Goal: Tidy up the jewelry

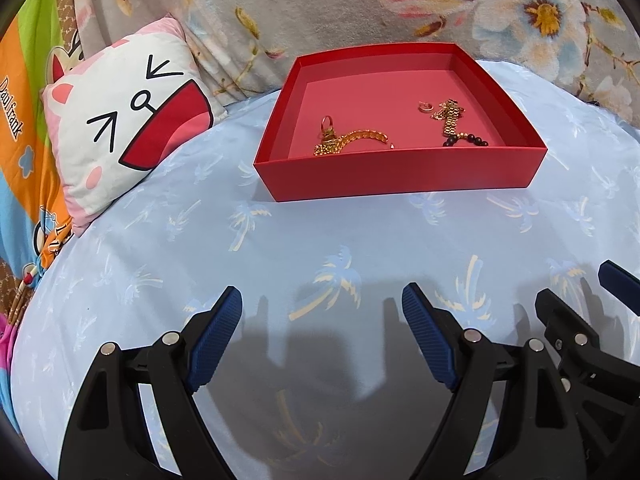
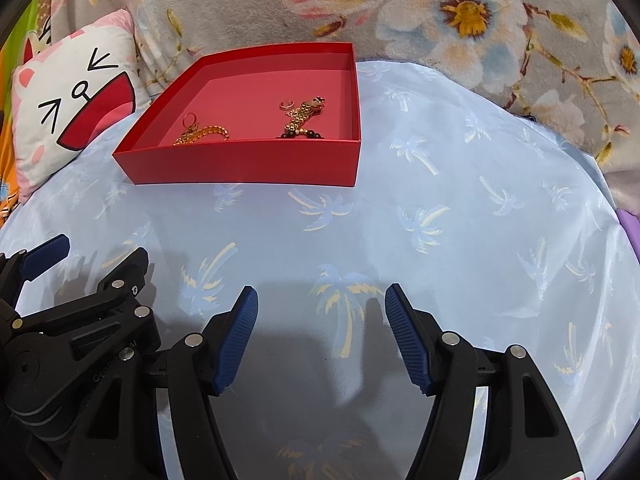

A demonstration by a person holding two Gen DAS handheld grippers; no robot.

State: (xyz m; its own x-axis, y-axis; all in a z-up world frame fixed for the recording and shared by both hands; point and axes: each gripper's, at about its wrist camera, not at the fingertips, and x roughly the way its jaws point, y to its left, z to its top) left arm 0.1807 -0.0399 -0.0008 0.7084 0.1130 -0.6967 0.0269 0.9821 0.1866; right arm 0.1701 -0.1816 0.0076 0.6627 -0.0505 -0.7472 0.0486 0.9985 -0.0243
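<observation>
Left wrist view: left gripper, jaws released, nothing between them, held over a pale blue palm-print sheet. Red box sits well ahead of the jaws, toward 12 o'clock, resting on the sheet. Contents: gold chain bracelet with a gold ring at the box's near left; gold link bracelet, small gold ring and dark bead string at its right. Cat-face pillow at 10 o'clock.

Right wrist view: right gripper, jaws released and empty; the same box lies well apart, toward 11 o'clock.
</observation>
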